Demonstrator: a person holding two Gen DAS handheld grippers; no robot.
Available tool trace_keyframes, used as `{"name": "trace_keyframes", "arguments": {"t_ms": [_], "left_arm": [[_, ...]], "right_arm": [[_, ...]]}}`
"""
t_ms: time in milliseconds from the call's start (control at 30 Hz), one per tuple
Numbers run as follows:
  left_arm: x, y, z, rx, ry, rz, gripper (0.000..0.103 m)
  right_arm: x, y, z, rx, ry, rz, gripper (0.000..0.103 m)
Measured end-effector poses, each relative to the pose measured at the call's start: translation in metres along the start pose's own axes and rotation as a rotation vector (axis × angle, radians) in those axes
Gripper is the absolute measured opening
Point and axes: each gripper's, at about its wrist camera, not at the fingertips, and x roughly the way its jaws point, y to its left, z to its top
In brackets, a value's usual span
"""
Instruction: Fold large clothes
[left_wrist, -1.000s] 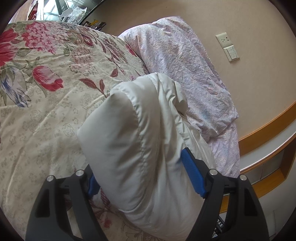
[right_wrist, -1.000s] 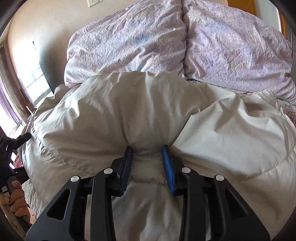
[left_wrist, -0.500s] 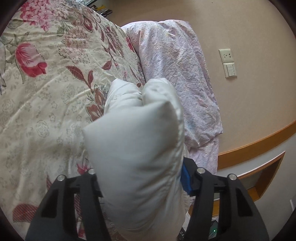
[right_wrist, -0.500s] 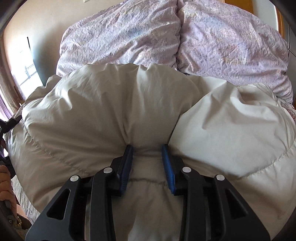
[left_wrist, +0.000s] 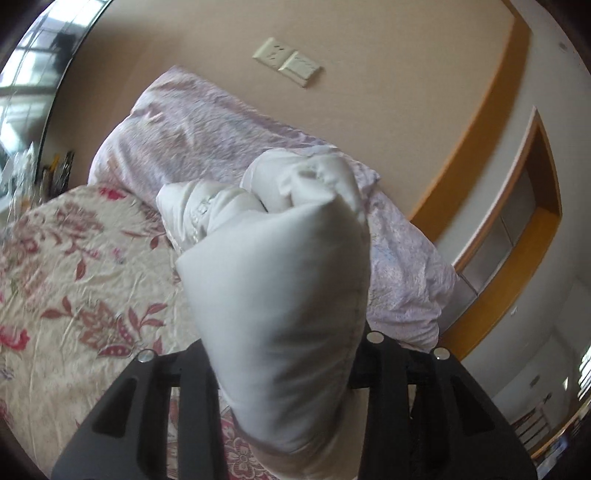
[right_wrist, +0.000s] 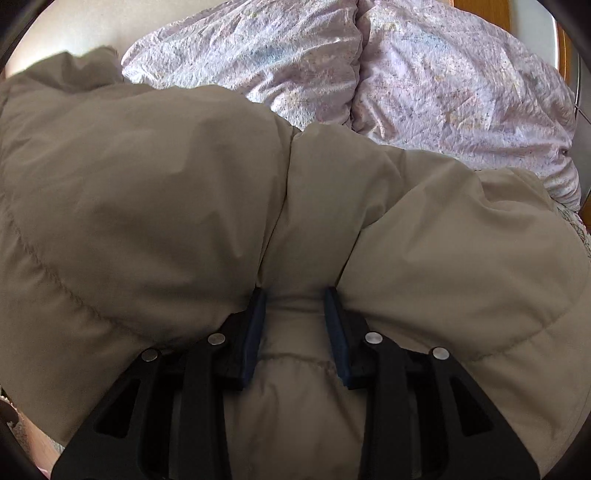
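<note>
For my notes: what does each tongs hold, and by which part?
Both hold the puffy jacket: left tongs a bunched padded end, right tongs a pinched middle fold.

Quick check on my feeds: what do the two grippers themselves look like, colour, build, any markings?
Both look alike. The right gripper has black plastic fingers with cut-out slots, round silver screw heads and blue pads on the inner faces. The left gripper shows the same black frame and silver screws; its pads are hidden. No cables, lettering, hand or sleeve are visible.
</note>
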Motion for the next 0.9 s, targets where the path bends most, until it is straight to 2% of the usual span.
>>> {"name": "trace_keyframes", "arguments": {"t_ms": [167,367,567,767,900], "left_arm": [[0.005,-0.054,0.001,0.167,0.005,-0.046,0.037],[0.017,-0.1,-0.007,0.335,0.004,-0.043,0.038],[0.028,-0.126,-0.016,0.394,0.043,-0.075,0.043],[0.034,-0.16,-0.034,0.472,0.045,-0.095,0.046],[0.042,-0.174,-0.043,0.491,0.065,-0.118,0.049]], "right_arm": [[0.001,-0.004,-0.001,0.025,0.001,0.005,0.035],[0.002,-0.009,0.001,0.042,0.015,0.023,0.035],[0.003,-0.006,0.004,0.029,0.022,-0.004,0.035],[-0.009,-0.032,0.0,0.069,-0.001,0.083,0.035],[-0.027,-0.047,-0.007,0.038,-0.031,0.103,0.036]]}}
